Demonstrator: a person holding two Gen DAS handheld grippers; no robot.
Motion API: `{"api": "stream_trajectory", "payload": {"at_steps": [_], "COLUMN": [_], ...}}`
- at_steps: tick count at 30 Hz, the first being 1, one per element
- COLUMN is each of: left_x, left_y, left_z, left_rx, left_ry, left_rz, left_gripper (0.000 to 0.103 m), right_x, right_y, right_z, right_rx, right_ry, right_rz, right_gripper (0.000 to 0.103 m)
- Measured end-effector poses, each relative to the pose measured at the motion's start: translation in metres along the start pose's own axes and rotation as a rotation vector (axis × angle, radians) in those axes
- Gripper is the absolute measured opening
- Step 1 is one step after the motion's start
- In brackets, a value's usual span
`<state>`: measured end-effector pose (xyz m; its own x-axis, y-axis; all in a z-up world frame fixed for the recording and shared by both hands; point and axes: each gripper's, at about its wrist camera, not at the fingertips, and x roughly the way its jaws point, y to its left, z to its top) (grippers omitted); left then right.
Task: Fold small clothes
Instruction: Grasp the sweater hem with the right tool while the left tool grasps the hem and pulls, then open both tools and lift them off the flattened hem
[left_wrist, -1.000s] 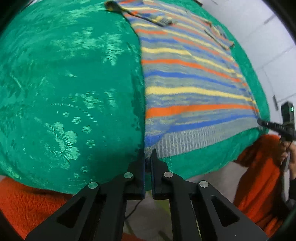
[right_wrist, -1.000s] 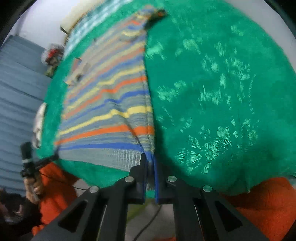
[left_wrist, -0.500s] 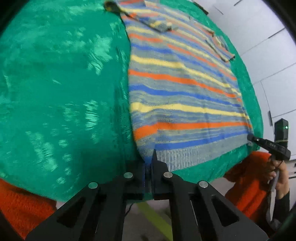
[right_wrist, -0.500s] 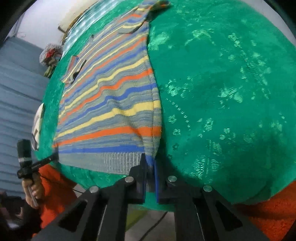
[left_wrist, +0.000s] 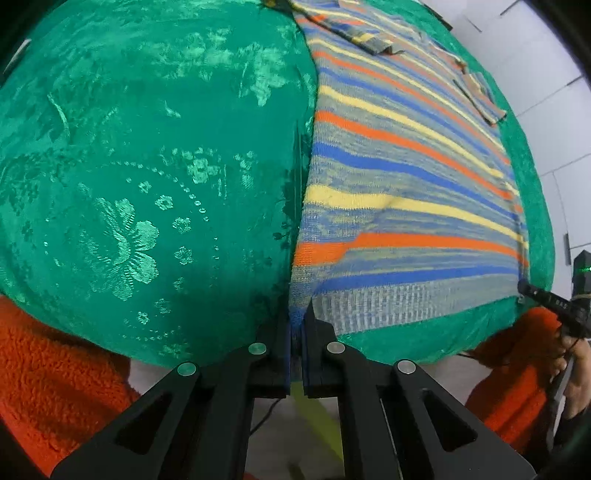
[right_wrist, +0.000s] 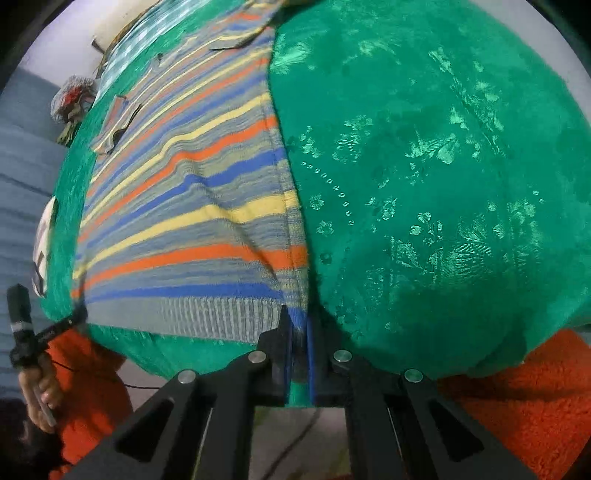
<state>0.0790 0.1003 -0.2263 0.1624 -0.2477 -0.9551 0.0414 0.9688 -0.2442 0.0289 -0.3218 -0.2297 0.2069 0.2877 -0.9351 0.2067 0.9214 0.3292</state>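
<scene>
On one green cloth (left_wrist: 155, 177), one striped sweater (left_wrist: 399, 192), two grippers (left_wrist: 295, 325) (right_wrist: 297, 325) pinching its hem

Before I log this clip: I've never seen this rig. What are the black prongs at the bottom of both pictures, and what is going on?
A person holds one pair of hand-held tongs in each hand, each with a camera looking along its fingers. One picture is from the left tongs, the other from the right tongs. A striped knitted sweater in orange, blue, yellow and grey lies flat on a green floral-patterned cloth. Each pair is shut on a bottom corner of the sweater's ribbed hem. The person wears a fuzzy orange top.
</scene>
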Motion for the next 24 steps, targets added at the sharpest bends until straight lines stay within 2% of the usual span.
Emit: {"api": "stream_trajectory", "payload": {"at_steps": [4, 8, 10, 12, 14, 16, 18, 20, 23, 24], "left_x": [0.010, 0.003, -0.005, -0.019, -0.045, -0.069, -0.088, -0.098, -0.092, -0.085], "left_y": [-0.009, -0.019, -0.018, -0.019, -0.018, -0.021, -0.030, -0.052, -0.094, -0.099], "left_z": [0.002, -0.005, -0.012, -0.018, -0.023, -0.018, -0.007, 0.009, 0.033, 0.037], "left_rx": [0.003, 0.038, 0.047, 0.055, 0.055, 0.059, 0.073, 0.108, 0.191, 0.208], "left_ry": [-0.008, -0.021, -0.010, -0.024, -0.108, -0.180, -0.248, -0.314, -0.400, -0.401], "left_rz": [0.037, 0.083, 0.098, 0.166, 0.245, 0.260, 0.236, 0.193, 0.155, 0.153], "left_gripper": [0.002, 0.009, 0.024, 0.066, 0.069, 0.069, 0.073, 0.081, 0.084, 0.085], "right_x": [0.009, 0.009, 0.004, -0.006, -0.022, -0.046, -0.069, -0.086, -0.095, -0.091], "right_y": [0.002, 0.004, 0.006, 0.006, 0.006, 0.012, 0.025, 0.041, 0.080, 0.096], "right_z": [0.002, -0.002, -0.004, -0.008, -0.013, -0.015, -0.010, -0.003, 0.013, 0.019], "right_rx": [0.008, 0.007, 0.005, 0.007, -0.014, -0.077, -0.145, -0.194, -0.291, -0.324], "right_ry": [-0.003, -0.029, -0.038, -0.003, -0.005, -0.070, -0.151, -0.225, -0.319, -0.345], "right_rz": [-0.018, -0.037, -0.030, -0.031, -0.081, -0.196, -0.288, -0.288, -0.231, -0.202], "right_gripper": [0.005, 0.005, 0.010, 0.033, 0.044, 0.045, 0.045, 0.045, 0.045, 0.046]}}
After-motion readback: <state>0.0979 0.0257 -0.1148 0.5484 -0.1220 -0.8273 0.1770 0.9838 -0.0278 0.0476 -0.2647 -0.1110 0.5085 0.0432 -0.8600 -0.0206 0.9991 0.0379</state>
